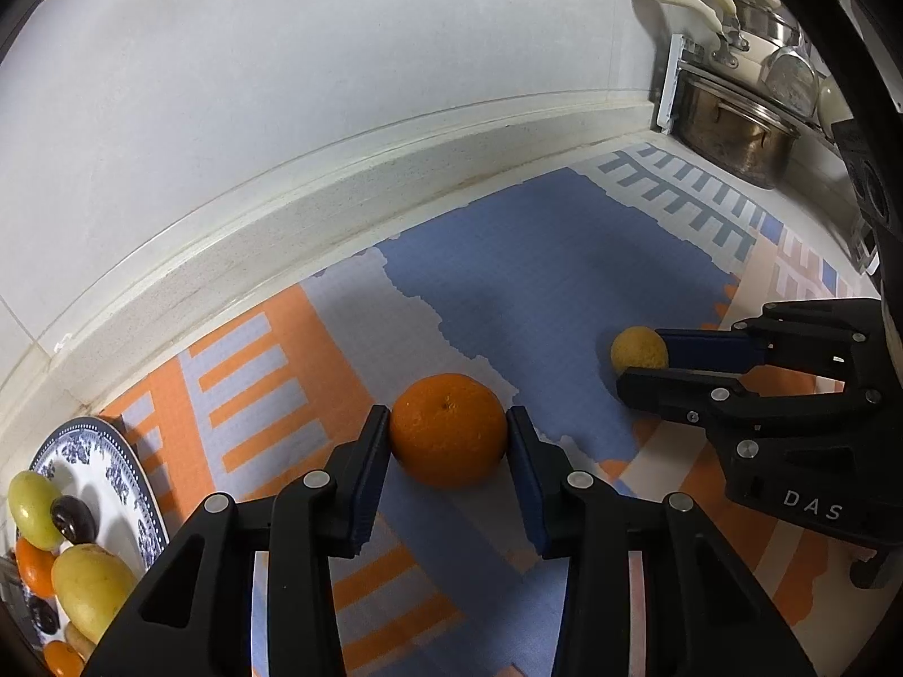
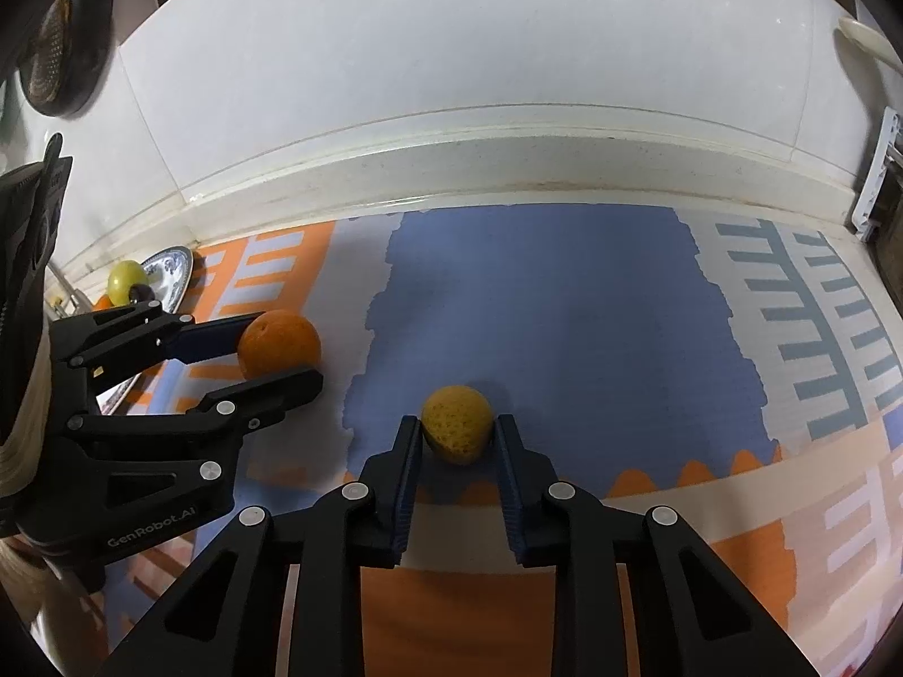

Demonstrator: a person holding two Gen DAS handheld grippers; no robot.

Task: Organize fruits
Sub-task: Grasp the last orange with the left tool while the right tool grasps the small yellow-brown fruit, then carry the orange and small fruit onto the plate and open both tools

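Observation:
An orange (image 1: 448, 429) lies on the patterned mat between the fingers of my left gripper (image 1: 450, 423), whose pads touch both its sides. It also shows in the right wrist view (image 2: 277, 343). A small yellow fruit (image 2: 457, 423) lies on the blue patch between the fingers of my right gripper (image 2: 458, 433), pads against it. It shows in the left wrist view (image 1: 639, 347) with the right gripper (image 1: 640, 364) around it. A blue-and-white plate (image 1: 121, 477) at far left holds several yellow-green, orange and dark fruits.
The mat (image 1: 536, 282) covers a counter that ends at a raised white ledge (image 1: 338, 180) and wall. Metal pots (image 1: 739, 135) with cream handles stand at the far right. A dark strainer (image 2: 62, 62) hangs at upper left in the right wrist view.

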